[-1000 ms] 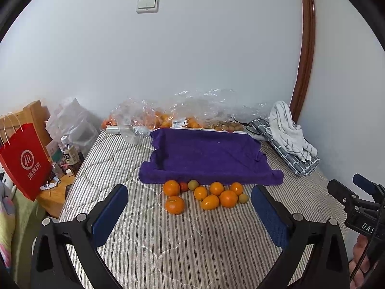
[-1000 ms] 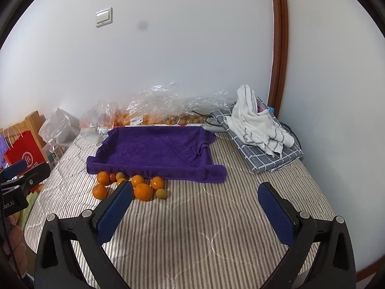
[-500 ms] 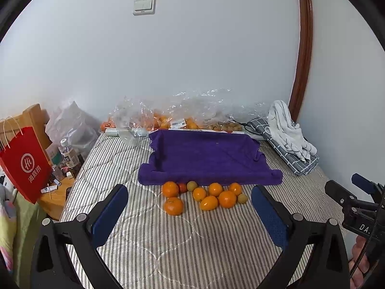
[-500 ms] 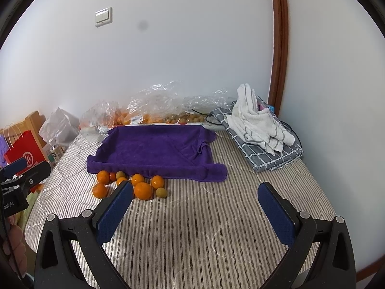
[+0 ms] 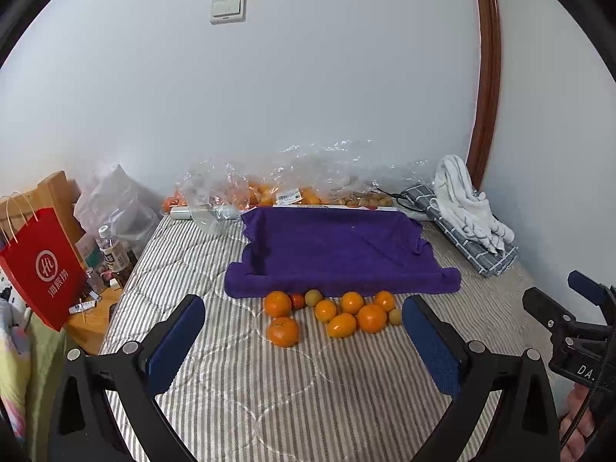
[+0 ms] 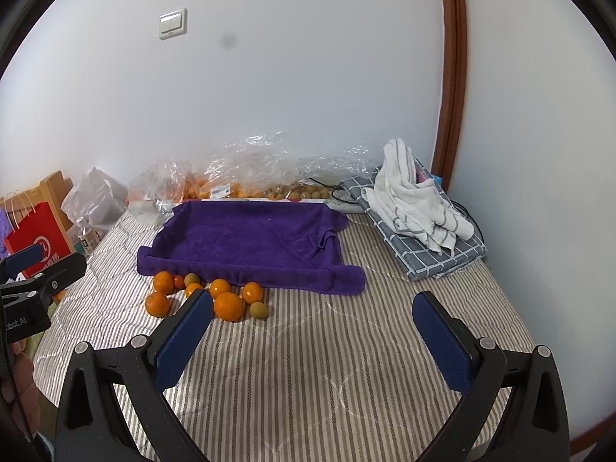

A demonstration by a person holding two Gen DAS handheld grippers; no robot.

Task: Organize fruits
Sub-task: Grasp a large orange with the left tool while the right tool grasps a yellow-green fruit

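While both grippers hover above the striped bed (image 5: 269, 404), the left gripper (image 5: 304, 331) and the right gripper (image 6: 312, 327) each stand wide apart, holding nothing. Ahead, the oranges (image 5: 331, 315) lie clustered on the bed, touching the near edge of the purple towel (image 5: 338, 250).

Even, diffuse indoor light, source not discernible; shadows faint. Strong fisheye curvature bends the door frame (image 5: 486, 77), with black vignetting at corners. A dark smudge, possibly lens dirt, marks the wall (image 6: 227, 41).
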